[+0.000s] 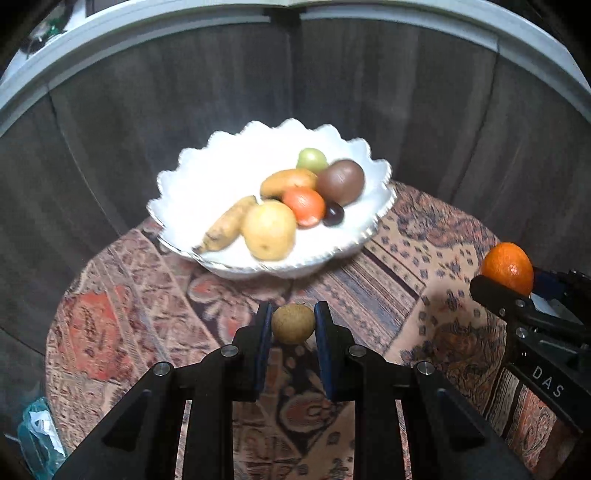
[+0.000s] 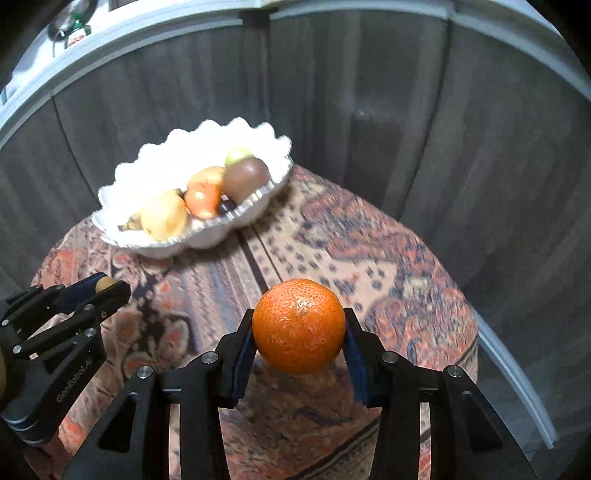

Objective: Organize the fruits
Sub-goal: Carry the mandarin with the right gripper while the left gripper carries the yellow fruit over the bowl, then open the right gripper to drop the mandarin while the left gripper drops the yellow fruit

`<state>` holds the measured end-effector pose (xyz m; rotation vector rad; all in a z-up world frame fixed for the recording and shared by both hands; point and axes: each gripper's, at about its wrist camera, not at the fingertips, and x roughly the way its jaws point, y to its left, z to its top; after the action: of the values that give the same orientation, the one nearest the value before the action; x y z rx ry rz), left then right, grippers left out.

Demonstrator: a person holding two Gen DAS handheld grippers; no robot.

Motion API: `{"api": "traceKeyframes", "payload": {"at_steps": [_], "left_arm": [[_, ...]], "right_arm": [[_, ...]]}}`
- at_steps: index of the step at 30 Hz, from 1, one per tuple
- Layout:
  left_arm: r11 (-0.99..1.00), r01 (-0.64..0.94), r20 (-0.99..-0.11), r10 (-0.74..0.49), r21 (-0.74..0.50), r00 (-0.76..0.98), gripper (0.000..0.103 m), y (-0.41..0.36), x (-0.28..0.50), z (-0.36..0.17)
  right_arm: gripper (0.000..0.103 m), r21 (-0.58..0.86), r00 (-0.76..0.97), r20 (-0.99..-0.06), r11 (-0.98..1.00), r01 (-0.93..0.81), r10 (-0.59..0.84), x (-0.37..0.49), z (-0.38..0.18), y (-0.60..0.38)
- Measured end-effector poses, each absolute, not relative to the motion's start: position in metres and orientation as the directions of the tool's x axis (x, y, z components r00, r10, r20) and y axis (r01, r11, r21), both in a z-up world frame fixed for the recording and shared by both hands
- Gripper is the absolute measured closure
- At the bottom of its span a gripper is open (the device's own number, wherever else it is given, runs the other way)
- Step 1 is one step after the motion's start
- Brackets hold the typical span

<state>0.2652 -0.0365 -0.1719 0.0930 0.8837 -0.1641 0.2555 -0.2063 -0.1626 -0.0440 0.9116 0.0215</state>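
Patterned tablecloth (image 1: 147, 314) bears a white bowl (image 1: 192, 177); short of it, left gripper (image 1: 293, 323) pinches a small brown fruit (image 1: 293, 324), right gripper (image 2: 299, 328) an orange (image 2: 299, 325), both probably due over the rim next.

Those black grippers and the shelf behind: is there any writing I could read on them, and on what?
"DAS": white letters on the right gripper's black body, left wrist view.
"GenRobot.AI", slightly blurred: on the left gripper's black body, right wrist view.
Red-labelled bottle on the shelf: label too small and blurred to read.
No other text is visible.
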Motion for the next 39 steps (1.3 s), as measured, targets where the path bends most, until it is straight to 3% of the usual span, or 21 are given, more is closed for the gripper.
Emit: {"api": "traceKeyframes", "payload": {"at_steps": [16, 37, 39], "left_arm": [[0.992, 0.127, -0.745, -0.073, 0.016, 0.663, 0.080, 0.012, 0.334, -0.132], [0.993, 0.120, -0.781, -0.064, 0.014, 0.621, 0.079, 0.021, 0.406, -0.169], [0.993, 0.120, -0.781, -0.062, 0.016, 0.621, 0.075, 0.020, 0.407, -0.171]], "right_arm": [[0.058, -0.031, 0.651, -0.758, 0.995, -0.099, 0.041, 0.333, -0.123, -0.158], [0.058, -0.015, 0.592, -0.804, 0.994, -0.112, 0.055, 0.405, -0.157, -0.141], [0.058, -0.011, 0.591, -0.804, 0.993, -0.119, 0.062, 0.406, -0.157, -0.141]]}}
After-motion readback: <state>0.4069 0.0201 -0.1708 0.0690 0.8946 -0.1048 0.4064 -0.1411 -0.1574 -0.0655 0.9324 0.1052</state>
